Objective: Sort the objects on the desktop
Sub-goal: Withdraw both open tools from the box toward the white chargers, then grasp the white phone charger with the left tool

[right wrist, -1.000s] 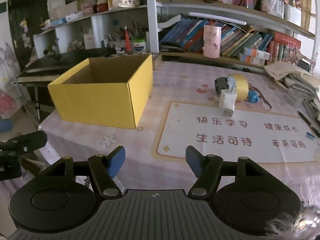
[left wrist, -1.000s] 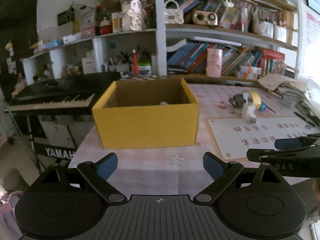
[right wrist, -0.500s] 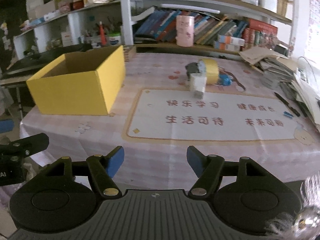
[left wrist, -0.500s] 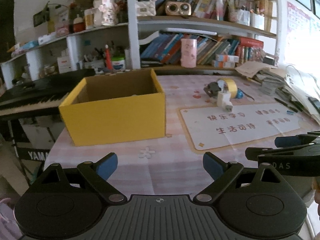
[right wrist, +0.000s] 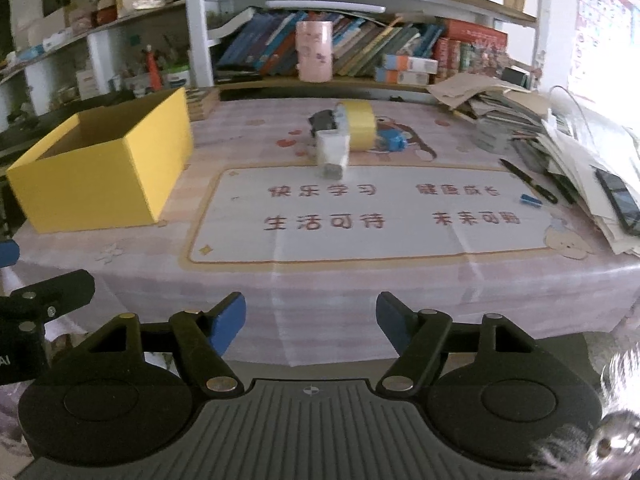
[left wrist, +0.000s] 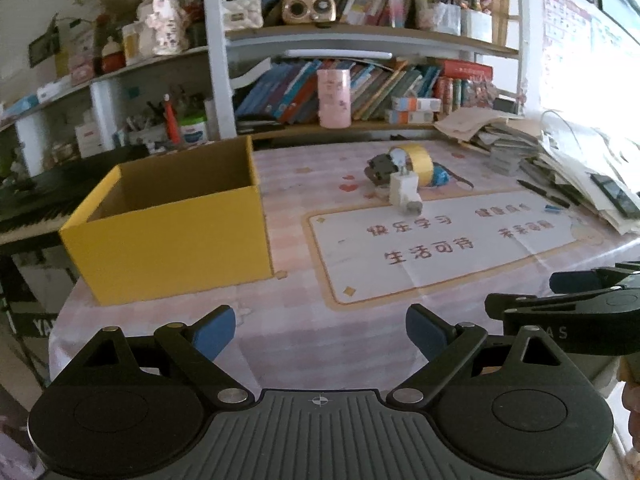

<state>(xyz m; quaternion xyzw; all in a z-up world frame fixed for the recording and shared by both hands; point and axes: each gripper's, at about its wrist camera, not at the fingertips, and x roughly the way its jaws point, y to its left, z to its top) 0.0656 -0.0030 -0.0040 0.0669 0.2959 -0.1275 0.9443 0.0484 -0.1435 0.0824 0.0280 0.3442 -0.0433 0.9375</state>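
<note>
An open yellow cardboard box [left wrist: 172,236] [right wrist: 100,168] stands on the left of the table. Further back, a white charger plug [left wrist: 405,194] [right wrist: 332,152], a yellow tape roll [left wrist: 418,160] [right wrist: 360,126], a dark grey object [left wrist: 378,168] [right wrist: 324,120] and a small blue item [right wrist: 392,142] lie bunched together. My left gripper [left wrist: 320,328] is open and empty near the table's front edge. My right gripper [right wrist: 311,316] holds nothing, its jaws opening; it shows at the right of the left wrist view [left wrist: 576,300].
A white mat with red characters [right wrist: 368,216] covers the table's middle. Piled papers, pens and a phone [right wrist: 616,196] fill the right side. A pink cylinder [right wrist: 314,52] and bookshelves stand behind. A black keyboard [left wrist: 32,200] sits left of the box.
Both grippers swung right across the table front, so the box slid left in view and the object cluster came nearer the centre. The right gripper's jaws widened a little.
</note>
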